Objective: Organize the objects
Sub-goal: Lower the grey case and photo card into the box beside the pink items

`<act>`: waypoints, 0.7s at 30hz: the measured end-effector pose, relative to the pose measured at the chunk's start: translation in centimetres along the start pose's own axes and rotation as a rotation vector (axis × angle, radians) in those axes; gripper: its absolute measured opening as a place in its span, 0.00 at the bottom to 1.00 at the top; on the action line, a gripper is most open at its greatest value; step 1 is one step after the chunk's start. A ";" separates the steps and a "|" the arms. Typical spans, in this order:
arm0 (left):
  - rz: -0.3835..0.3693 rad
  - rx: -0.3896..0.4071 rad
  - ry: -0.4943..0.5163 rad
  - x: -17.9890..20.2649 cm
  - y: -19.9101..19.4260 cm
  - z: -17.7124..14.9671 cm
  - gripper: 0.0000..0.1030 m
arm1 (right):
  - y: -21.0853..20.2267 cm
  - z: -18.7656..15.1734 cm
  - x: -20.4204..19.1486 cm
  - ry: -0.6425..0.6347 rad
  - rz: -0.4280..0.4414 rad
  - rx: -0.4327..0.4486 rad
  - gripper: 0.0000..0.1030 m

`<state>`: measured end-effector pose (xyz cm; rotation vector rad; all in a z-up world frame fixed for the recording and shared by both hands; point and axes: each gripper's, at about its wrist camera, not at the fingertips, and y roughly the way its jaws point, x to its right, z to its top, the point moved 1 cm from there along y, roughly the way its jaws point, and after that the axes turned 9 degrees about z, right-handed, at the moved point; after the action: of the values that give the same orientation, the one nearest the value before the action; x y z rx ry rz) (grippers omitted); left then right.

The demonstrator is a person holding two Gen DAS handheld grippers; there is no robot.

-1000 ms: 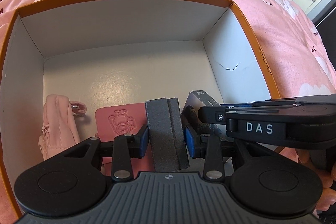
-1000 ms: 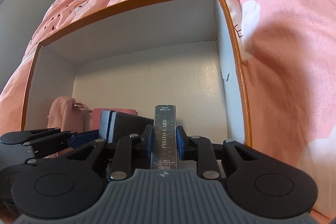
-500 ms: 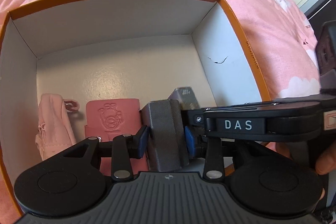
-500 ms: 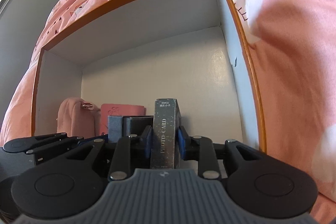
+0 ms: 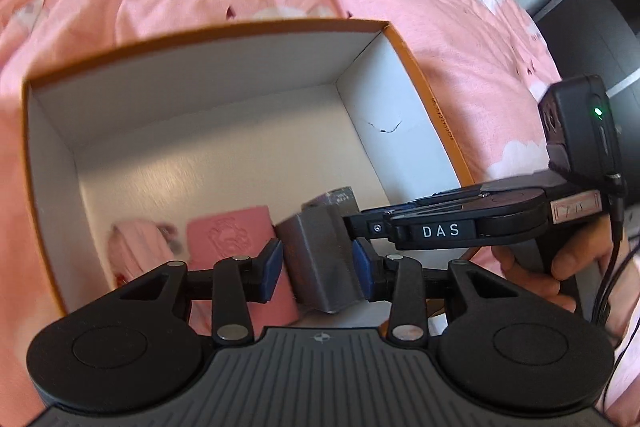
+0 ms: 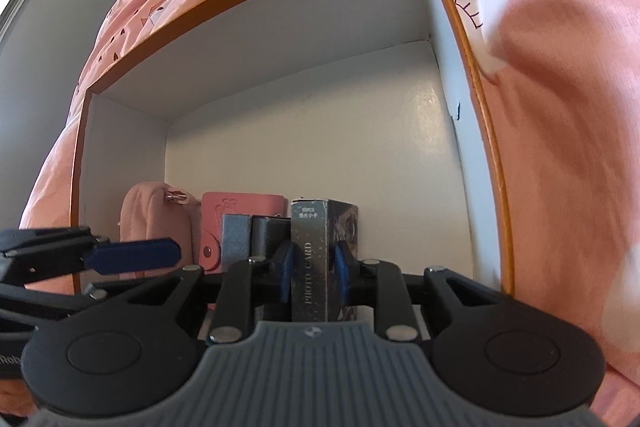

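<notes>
**Standing two small boxes in a row inside an orange box**

My left tool [image 5: 316, 269] looks released: its blue pads stand just beside the grey case [image 5: 322, 259], a slim gap showing on the left. My right tool [image 6: 311, 273] is clenched on the photo card box [image 6: 316, 263], upright beside that case. Both sit near the front of the orange box [image 5: 420, 75] on the pink bed, next to a pink wallet [image 6: 240, 215] and pink pouch [image 6: 154, 219]. To finish well, I should press the card box flush against the case, then release gently and withdraw straight back.
</notes>
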<state>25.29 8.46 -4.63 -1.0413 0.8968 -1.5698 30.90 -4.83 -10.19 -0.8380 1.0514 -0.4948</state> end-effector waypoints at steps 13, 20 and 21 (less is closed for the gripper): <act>0.099 -0.195 0.651 1.3 6.7 2.1 0.44 | 0.1 0.3 -0.7 -0.106 -0.020 -0.055 0.23; 0.038 -0.275 0.853 2.3 10.3 3.0 0.48 | 0.2 0.4 -0.5 -0.125 -0.003 -0.070 0.24; 0.017 -0.292 0.877 2.4 10.6 3.0 0.48 | 0.2 0.4 -0.3 -0.123 0.002 -0.071 0.24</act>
<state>31.36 3.65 -12.87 -0.4897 1.7543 -1.9392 31.15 -4.32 -10.07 -0.9191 0.9604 -0.4009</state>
